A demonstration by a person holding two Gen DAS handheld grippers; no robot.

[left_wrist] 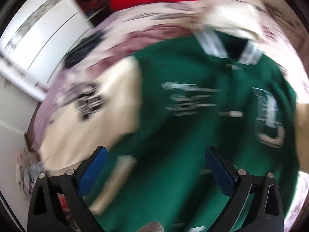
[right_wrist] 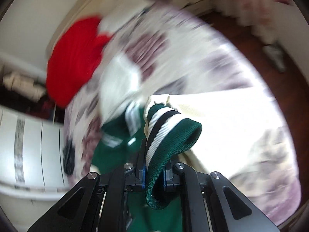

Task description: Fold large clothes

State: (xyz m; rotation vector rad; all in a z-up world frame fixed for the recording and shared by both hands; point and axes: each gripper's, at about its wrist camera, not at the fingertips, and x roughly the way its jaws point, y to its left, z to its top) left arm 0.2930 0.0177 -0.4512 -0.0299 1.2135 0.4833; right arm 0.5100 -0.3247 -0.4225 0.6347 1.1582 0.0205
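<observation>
1. The green jacket [left_wrist: 193,100] with cream sleeves lay spread on the bed [left_wrist: 119,25], front side up, collar to the far side.
2. The left tongs [left_wrist: 154,166] stood wide above the jacket and held nothing.
3. The right tongs [right_wrist: 154,171] were narrow and gripped the striped cuff [right_wrist: 170,133] of one sleeve.
4. A red garment [right_wrist: 75,58] lay at the far edge of the bed.

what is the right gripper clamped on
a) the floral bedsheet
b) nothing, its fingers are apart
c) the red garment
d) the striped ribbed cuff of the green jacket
d: in the right wrist view the right gripper has its fingers pinched on the striped ribbed cuff, green with white and black bands.
</observation>
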